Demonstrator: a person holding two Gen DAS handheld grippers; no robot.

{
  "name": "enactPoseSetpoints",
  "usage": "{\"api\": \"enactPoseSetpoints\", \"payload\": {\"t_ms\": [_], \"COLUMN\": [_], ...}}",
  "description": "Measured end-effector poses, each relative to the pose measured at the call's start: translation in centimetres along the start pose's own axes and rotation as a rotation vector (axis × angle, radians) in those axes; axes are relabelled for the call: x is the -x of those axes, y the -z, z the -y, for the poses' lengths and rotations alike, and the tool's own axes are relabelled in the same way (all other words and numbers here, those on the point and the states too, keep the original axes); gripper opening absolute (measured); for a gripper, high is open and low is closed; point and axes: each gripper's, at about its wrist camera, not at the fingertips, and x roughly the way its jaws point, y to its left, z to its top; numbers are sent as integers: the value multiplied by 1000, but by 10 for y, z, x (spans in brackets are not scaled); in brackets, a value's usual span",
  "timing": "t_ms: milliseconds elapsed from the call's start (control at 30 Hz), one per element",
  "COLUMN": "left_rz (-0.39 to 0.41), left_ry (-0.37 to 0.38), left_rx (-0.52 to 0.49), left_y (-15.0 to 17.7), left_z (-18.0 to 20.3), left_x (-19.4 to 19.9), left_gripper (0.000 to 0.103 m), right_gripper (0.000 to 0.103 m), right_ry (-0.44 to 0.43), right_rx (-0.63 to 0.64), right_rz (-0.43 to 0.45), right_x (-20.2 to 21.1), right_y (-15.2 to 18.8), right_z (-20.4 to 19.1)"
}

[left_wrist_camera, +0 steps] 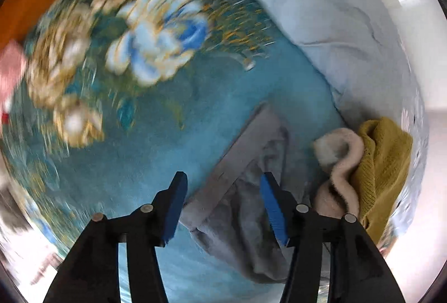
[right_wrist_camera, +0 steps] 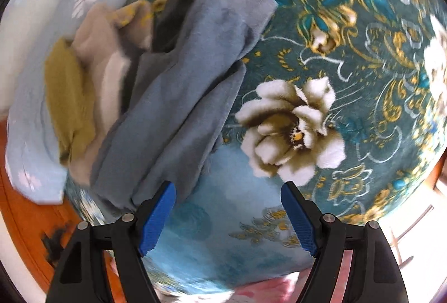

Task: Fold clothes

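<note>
Grey garment (right_wrist_camera: 181, 96) lies crumpled on the teal floral blanket (right_wrist_camera: 349, 74), just ahead-left of the right gripper (right_wrist_camera: 229, 191), jaws apart and empty. In the left wrist view the same garment (left_wrist_camera: 245, 191) sits beneath the left gripper (left_wrist_camera: 223, 180), jaws spread, holding nothing. Beside it lie a beige fleece (left_wrist_camera: 340, 163) and mustard knit (left_wrist_camera: 382, 163), touching; pale blue sheet (left_wrist_camera: 321, 9) behind.

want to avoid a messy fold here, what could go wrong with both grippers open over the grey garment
1. The grey garment lies crumpled with overlapping layers; the open right gripper may pinch several layers at once.
2. The beige fleece and mustard knit sit right against it, so the open left gripper could snag them.
3. The plush floral blanket underneath could get caught in a low grasp.
</note>
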Motion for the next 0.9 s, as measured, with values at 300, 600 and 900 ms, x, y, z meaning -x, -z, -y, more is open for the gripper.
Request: {"api": "enactPoseSetpoints", "payload": {"t_ms": [300,600,900], "left_rz": [-180,-171,-142], "left_ry": [30,-3,49], "left_rx": [305,469,577], "left_y": [81,102,107], "left_z": [-64,-69,-71], "left_x": [-87,-138,-153], "left_gripper": [56,56,54], "right_gripper": [80,54,11], "right_ry": [-48,2,-73], "right_rx": [-224,-310,-315], "right_rz": [2,-5,-20], "right_x": [-54,-85,-94], "right_y": [-62,-94,-92], "right_z": [14,26,8]}}
